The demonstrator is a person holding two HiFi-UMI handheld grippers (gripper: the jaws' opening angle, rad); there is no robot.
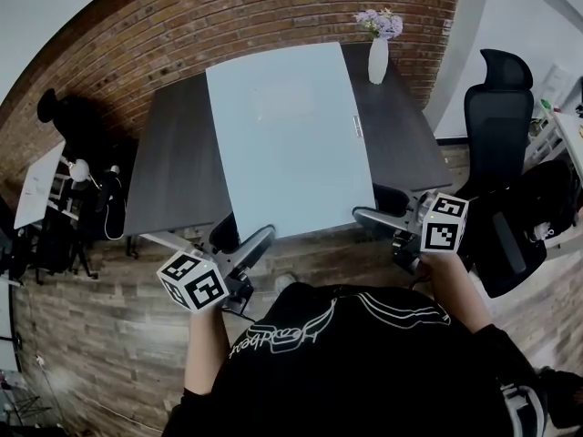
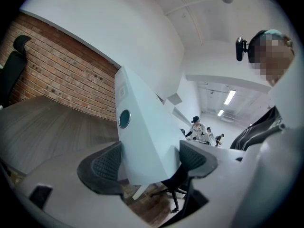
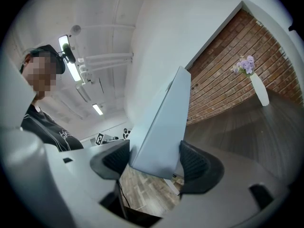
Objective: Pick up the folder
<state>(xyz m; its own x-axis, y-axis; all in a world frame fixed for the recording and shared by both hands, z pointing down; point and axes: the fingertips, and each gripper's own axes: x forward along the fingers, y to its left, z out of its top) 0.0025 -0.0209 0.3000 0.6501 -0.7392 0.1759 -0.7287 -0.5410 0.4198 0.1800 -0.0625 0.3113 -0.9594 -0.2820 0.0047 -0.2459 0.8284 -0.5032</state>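
Note:
A large pale blue folder (image 1: 287,139) hangs over the dark table (image 1: 173,162), held by its near edge. My left gripper (image 1: 248,249) is shut on the near left corner, and my right gripper (image 1: 375,217) is shut on the near right corner. In the left gripper view the folder (image 2: 142,132) rises tilted between the pads, with a round hole in its spine, and the left gripper (image 2: 149,163) clamps it. In the right gripper view the folder (image 3: 161,122) stands the same way in the right gripper (image 3: 154,163).
A white vase with purple flowers (image 1: 378,55) stands at the table's far right corner. A black office chair (image 1: 498,107) is to the right and a brick wall (image 1: 273,7) behind. A white desk (image 1: 36,185) with clutter lies to the left.

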